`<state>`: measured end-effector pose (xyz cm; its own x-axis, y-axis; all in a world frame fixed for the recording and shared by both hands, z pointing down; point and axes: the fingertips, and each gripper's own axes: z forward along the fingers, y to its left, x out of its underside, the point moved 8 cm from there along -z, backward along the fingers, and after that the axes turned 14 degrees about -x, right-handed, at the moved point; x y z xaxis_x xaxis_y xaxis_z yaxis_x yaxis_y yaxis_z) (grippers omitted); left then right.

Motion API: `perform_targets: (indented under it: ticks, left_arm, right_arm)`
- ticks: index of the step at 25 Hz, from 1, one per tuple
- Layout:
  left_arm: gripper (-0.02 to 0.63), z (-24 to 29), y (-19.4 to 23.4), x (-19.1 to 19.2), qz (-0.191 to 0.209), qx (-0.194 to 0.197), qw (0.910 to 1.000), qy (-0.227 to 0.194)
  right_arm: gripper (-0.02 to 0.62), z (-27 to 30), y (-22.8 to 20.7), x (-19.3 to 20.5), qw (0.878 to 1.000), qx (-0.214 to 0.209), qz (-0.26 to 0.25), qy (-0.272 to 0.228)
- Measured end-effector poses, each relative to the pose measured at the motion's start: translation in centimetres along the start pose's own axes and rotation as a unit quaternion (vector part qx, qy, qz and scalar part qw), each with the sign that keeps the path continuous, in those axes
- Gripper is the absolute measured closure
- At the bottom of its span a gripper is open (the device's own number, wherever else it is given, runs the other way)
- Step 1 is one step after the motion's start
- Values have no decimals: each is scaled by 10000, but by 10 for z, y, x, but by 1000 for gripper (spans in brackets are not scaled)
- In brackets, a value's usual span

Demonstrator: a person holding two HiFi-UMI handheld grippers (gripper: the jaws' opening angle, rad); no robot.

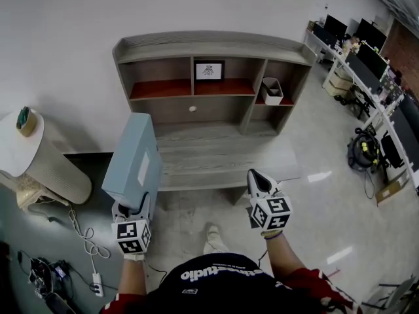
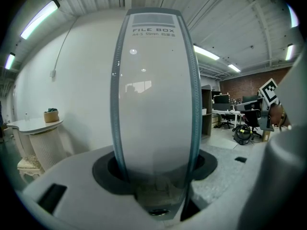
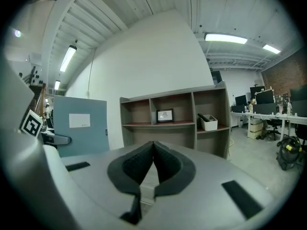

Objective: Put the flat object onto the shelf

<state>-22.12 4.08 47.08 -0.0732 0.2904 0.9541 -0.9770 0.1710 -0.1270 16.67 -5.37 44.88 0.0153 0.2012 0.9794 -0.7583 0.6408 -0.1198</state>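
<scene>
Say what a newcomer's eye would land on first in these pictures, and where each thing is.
The blue file box stands out first, held upright in the left gripper, left of centre before the shelf. Then the grey shelf against the white wall, a picture in its middle compartment and a white bin in the right one. The right gripper is shut, empty.

The framed picture point(image 1: 209, 70) on the shelf point(image 1: 216, 44) is too small to read.
</scene>
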Motion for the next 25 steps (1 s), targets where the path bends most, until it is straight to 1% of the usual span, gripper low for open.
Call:
perform_targets:
  ticks: [9, 15, 25]
  left_arm:
    - [336, 44, -14, -2, 0, -37, 9999, 145]
    - [336, 72, -21, -1, -81, -76, 9997, 223]
    - [336, 117, -40, 0, -27, -186, 9994, 299]
  right_arm:
    - [595, 30, -28, -2, 9999, -70, 73, 130]
    - [595, 52, -44, -7, 9998, -118, 44, 146]
    - [595, 95, -72, -15, 9994, -293, -13, 203]
